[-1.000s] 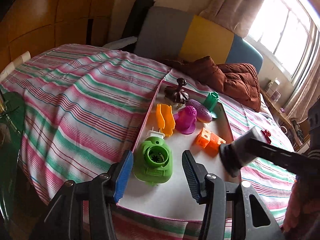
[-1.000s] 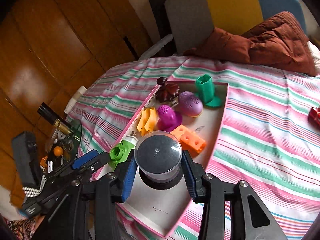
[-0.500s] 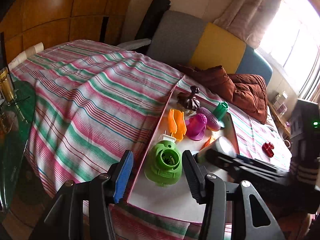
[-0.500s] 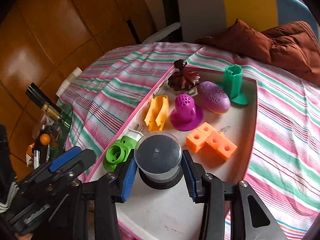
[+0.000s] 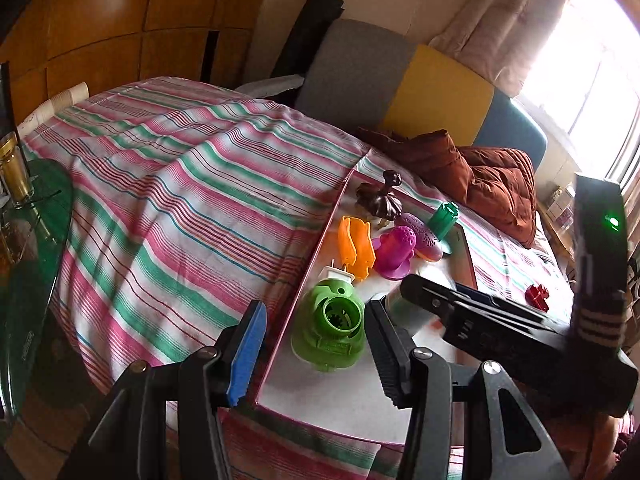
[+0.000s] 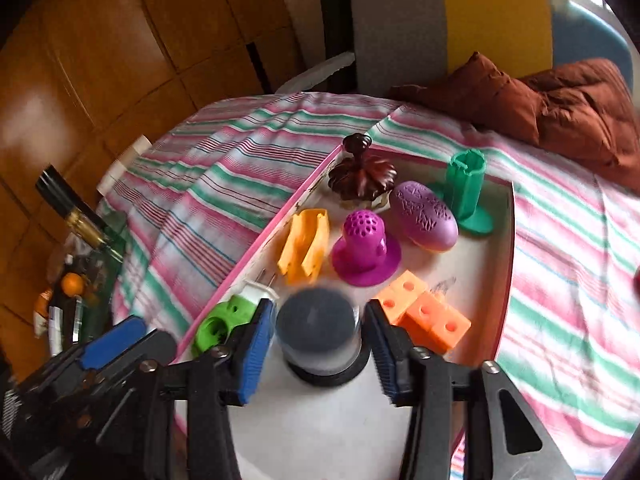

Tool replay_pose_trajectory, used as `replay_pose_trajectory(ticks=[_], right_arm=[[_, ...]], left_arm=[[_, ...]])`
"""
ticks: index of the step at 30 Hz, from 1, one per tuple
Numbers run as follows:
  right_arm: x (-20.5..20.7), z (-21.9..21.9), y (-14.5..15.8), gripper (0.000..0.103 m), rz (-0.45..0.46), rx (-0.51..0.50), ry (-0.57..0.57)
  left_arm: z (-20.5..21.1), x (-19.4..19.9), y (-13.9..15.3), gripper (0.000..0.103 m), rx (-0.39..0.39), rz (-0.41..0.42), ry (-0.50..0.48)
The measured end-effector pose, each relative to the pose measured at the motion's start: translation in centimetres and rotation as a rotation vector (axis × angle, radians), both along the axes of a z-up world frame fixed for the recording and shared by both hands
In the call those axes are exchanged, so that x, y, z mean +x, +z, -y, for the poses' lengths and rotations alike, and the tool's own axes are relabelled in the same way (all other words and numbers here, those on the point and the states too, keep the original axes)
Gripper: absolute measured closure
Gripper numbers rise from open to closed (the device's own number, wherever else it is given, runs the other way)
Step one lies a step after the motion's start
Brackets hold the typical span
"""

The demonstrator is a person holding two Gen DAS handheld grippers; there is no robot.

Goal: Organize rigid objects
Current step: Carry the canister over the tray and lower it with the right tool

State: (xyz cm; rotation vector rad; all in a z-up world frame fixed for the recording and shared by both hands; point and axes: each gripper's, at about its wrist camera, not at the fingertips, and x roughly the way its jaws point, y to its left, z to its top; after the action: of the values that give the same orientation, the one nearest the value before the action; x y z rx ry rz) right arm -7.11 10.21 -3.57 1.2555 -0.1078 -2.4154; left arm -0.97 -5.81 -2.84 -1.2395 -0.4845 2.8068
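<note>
right fingers (image 6: 256, 348) just opening, clear-domed jar (image 6: 320, 332) standing between them.

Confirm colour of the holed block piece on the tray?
Orange block, with round holes; clearest in the right wrist view.

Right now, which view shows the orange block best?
The right wrist view: the orange block lies whole on the tray, holes visible. In the left wrist view the right gripper's body hides nearly all of it.

Glossy wood panelling (image 6: 120, 60), striped woven cloth (image 5: 180, 200), matt plastic green piece (image 5: 330, 330), clear-domed jar (image 6: 320, 332)
</note>
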Motion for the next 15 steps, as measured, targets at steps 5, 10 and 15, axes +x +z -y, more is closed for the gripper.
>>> replay_pose_trajectory(ticks=[5, 10, 15], right_arm=[[1.2, -1.0, 0.2, 0.05, 0.006, -0.023, -0.005], [1.8, -1.1, 0.4, 0.05, 0.009, -0.029, 0.003], [2.2, -0.7, 0.4, 0.05, 0.005, 0.018, 0.005]], left_arm=[[0.0, -0.1, -0.3, 0.052, 0.003, 0.013, -0.001], [-0.2, 0.0, -0.3, 0.052, -0.004, 0.012, -0.004], [-0.2, 0.0, -0.4, 0.052, -0.007, 0.013, -0.004]])
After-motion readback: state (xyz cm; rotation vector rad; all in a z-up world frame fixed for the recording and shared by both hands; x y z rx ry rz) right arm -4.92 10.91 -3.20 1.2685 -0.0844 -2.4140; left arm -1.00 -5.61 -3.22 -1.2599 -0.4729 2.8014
